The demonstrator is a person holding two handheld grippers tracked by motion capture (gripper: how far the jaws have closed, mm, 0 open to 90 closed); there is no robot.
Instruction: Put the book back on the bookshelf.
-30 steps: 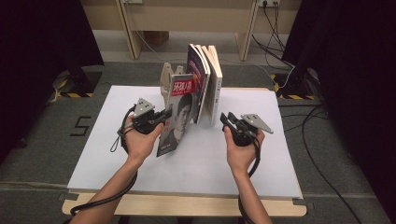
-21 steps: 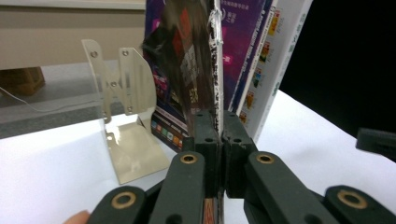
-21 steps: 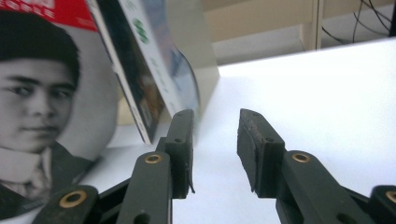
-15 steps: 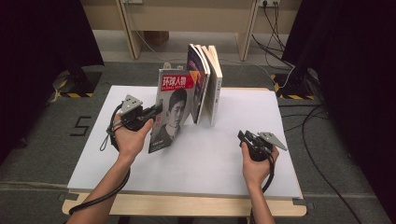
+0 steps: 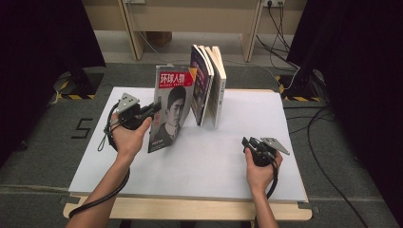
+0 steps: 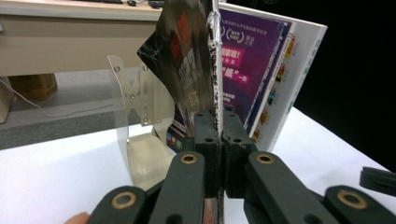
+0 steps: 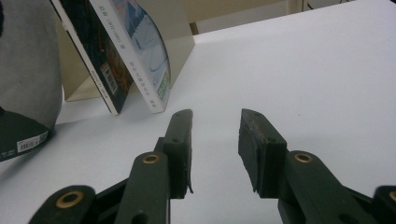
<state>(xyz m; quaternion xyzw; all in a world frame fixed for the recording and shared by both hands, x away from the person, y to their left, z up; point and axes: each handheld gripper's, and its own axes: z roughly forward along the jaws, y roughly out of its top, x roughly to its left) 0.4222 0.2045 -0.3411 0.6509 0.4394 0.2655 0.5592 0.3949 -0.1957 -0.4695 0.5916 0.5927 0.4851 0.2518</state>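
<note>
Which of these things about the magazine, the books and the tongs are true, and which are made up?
1. The left tongs are shut on the magazine. True.
2. The right tongs hold a book. False: their jaws stand apart with nothing between them, low over the white table.
3. The magazine lies flat on the table. False: it stands upright, held by its edge.
4. The books stand leaning behind the magazine. True.
5. A clear bookend stands on the table by the books. True.
</note>
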